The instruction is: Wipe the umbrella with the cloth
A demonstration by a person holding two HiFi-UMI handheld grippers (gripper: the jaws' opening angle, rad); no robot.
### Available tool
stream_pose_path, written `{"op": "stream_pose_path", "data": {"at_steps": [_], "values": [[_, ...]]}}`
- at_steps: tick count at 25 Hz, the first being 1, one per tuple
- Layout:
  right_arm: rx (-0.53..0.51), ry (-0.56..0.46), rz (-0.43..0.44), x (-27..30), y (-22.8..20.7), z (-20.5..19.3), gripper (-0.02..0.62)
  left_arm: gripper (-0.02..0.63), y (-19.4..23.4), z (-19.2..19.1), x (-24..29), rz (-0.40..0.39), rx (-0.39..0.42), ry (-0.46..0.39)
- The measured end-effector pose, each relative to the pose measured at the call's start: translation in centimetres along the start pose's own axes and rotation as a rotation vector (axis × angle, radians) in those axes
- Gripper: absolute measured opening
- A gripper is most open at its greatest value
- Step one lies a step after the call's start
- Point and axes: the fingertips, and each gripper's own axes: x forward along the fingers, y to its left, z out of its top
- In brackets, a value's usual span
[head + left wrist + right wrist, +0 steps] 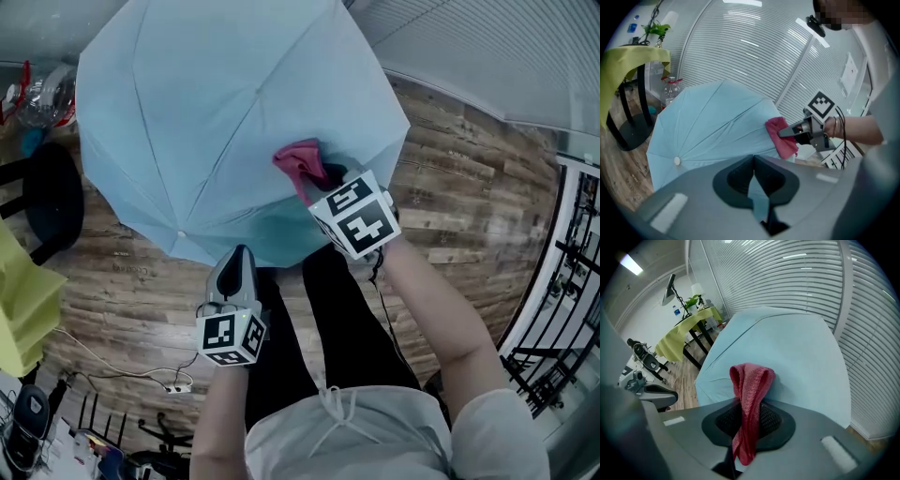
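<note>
An open light-blue umbrella (216, 103) fills the upper middle of the head view, canopy toward me. My left gripper (238, 255) is at the canopy's near rim; in the left gripper view its jaws (753, 161) are shut with a strip of the umbrella's blue fabric (712, 122) pinched between them. A red cloth (300, 159) lies against the canopy's right side. My right gripper (328, 176) is shut on it; in the right gripper view the cloth (750, 385) hangs folded out of the gripper (749, 401) and touches the umbrella (787, 348). From the left gripper view, the cloth (780, 136) presses on the canopy.
Wooden floor (450, 187) lies beneath. A table with a yellow-green cover (23, 300) and a black stool (52, 197) stand at the left. A power strip with cables (173, 386) lies near my feet. Window blinds (487, 47) run along the upper right, a black rack (572, 281) at the right.
</note>
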Motion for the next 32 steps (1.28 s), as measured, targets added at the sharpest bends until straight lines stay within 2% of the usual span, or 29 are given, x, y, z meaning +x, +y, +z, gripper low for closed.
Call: {"op": "stream_pose_path", "data": {"at_steps": [6,11,19,23,32], "values": [[0.013,0.009,0.009,-2.0,-4.6,-0.1,0.058,0.006,-2.7,1.5,3.1,0.031,-0.015,-0.007],[0.041,-0.027,0.0,-2.4,-9.2,-0.7,0.058,0.006,-5.6,2.9,5.6,0.026,0.01,-0.007],[0.072,0.036,-0.048,-1.8,-15.9,-2.6,0.058,0.006,-8.1,3.2,9.0,0.04,0.024,0.02],[0.087,0.044,-0.086,-1.0,-18.9,-3.6,0.058,0.006,-8.0,3.1,9.9,0.059,0.037,0.038],[0.129,0.074,-0.195,-1.0,-25.2,-4.7,0.058,0.006,-8.6,3.7,11.7,0.08,0.006,0.047]]}}
